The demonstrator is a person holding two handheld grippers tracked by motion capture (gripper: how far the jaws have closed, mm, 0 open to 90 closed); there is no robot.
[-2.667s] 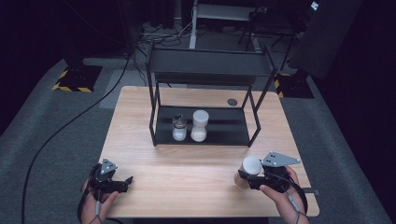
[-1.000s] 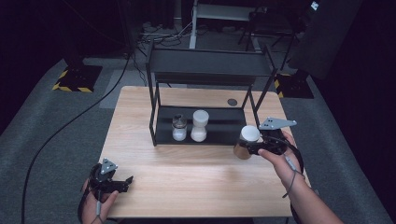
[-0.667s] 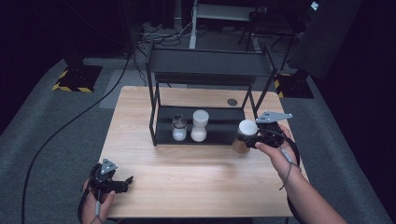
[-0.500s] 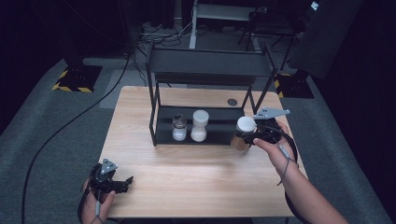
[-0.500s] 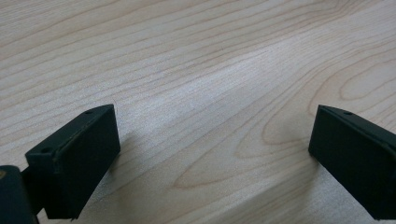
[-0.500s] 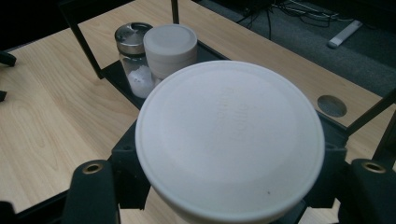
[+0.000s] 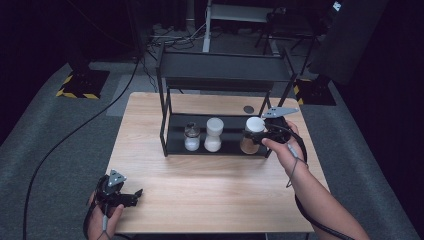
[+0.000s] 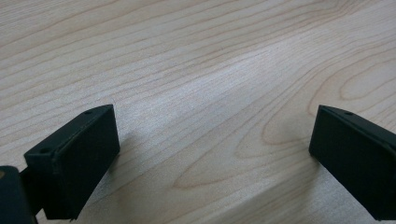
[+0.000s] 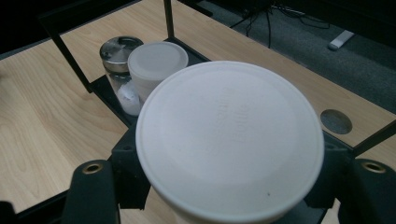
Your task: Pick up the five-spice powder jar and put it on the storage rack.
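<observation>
We've got the right gripper [image 7: 256, 134] pinching a white-lidded jar [image 7: 251, 134] with brown contents, at the rack's [image 7: 220, 67] lower shelf, 3 o'clock end. Two jars [image 7: 202, 135] of white contents sit at its 9. Left gripper [image 7: 134, 196] spread, over bare table [image 7: 215, 190].

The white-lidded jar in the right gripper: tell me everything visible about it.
The jar has a broad, round, flat white lid with faint embossed lettering that cannot be read, plastic by its look. Below the lid the body looks clear, with brownish contents. It stands upright, clamped at its sides by the right gripper, at the right end of the black rack's lower shelf. Whether its base rests on the shelf cannot be told. It stands apart from the two jars farther left.
</observation>
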